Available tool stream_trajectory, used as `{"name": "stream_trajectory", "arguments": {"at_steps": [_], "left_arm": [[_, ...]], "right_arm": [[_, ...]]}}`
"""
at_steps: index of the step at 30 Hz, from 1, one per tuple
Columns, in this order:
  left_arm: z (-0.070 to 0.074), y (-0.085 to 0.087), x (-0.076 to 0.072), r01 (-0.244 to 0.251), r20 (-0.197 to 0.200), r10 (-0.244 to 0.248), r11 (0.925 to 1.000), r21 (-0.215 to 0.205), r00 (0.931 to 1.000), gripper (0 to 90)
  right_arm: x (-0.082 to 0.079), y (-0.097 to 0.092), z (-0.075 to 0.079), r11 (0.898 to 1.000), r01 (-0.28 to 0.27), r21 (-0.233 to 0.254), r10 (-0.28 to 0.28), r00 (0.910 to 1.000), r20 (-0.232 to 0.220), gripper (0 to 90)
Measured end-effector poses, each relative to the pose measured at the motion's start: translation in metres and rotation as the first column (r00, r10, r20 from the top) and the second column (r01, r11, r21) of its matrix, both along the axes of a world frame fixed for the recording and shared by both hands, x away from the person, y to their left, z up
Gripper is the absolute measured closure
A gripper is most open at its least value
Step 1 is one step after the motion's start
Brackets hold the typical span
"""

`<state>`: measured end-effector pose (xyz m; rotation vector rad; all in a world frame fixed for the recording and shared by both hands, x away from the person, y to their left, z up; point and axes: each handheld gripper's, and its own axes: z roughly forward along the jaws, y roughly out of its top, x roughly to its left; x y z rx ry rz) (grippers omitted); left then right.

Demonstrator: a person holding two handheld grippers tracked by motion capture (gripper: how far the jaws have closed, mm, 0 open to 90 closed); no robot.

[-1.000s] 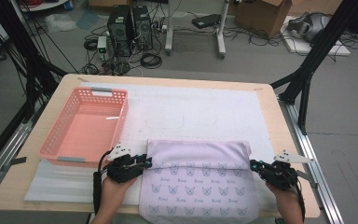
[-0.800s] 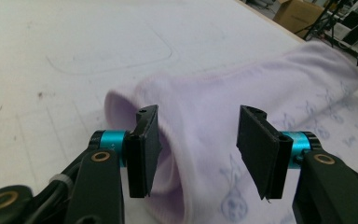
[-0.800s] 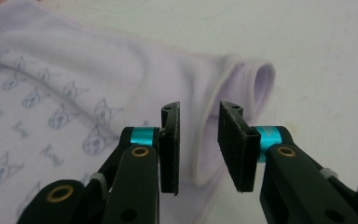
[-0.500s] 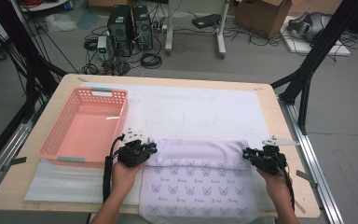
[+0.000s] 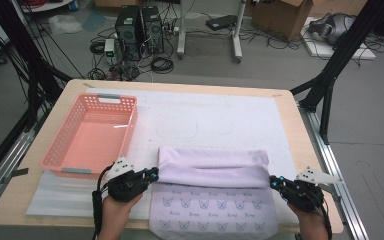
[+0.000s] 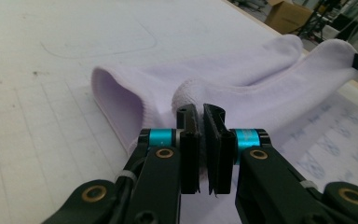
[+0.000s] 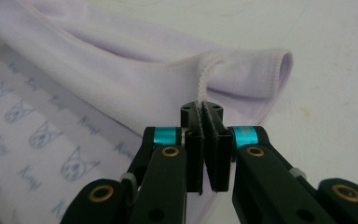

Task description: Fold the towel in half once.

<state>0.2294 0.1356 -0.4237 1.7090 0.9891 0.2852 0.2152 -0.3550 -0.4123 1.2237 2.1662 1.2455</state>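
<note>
Surface: your wooden surface carries a white mat, and everything you're working on sits on that mat.

Towel: your pale lilac towel lies at the near edge of the mat, between your two hands. The far part is doubled back toward you as a plain lilac band, and the near part lies flat with its printed cat faces showing.

Fold: it runs straight across from one gripper to the other, rounded along its far side, raised a little off the printed layer.

Basket: your pink plastic basket stands on the left half of the surface, just beyond your left hand, apart from the towel.

Left gripper: you've got it at the left end of the fold. In the left gripper view its jaws have just been closing and now pinch a bunched bit of towel edge between the pads.

Right gripper: you've got it at the right end of the fold. In the right gripper view its jaws have just been closing and clamp the stitched towel hem, which rises straight out of the pads.

Far end: from your left gripper view the right gripper's black tip shows at the other corner of the fold.
</note>
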Motion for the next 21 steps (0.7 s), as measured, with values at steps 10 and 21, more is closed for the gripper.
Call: {"name": "stream_trajectory", "arguments": {"at_steps": [10,21], "left_arm": [[-0.014,-0.004,-0.001,0.032,-0.026,-0.032,0.999,0.031,0.9992,50.0],[-0.031,-0.03,0.009,0.072,-0.107,-0.059,0.9895,0.125,0.9925,82.0]], "right_arm": [[-0.008,-0.001,-0.006,0.999,0.031,0.006,-0.031,0.9985,-0.046,64.7],[0.023,0.02,-0.033,0.996,0.025,-0.091,-0.034,0.9949,-0.095,72.9]]}}
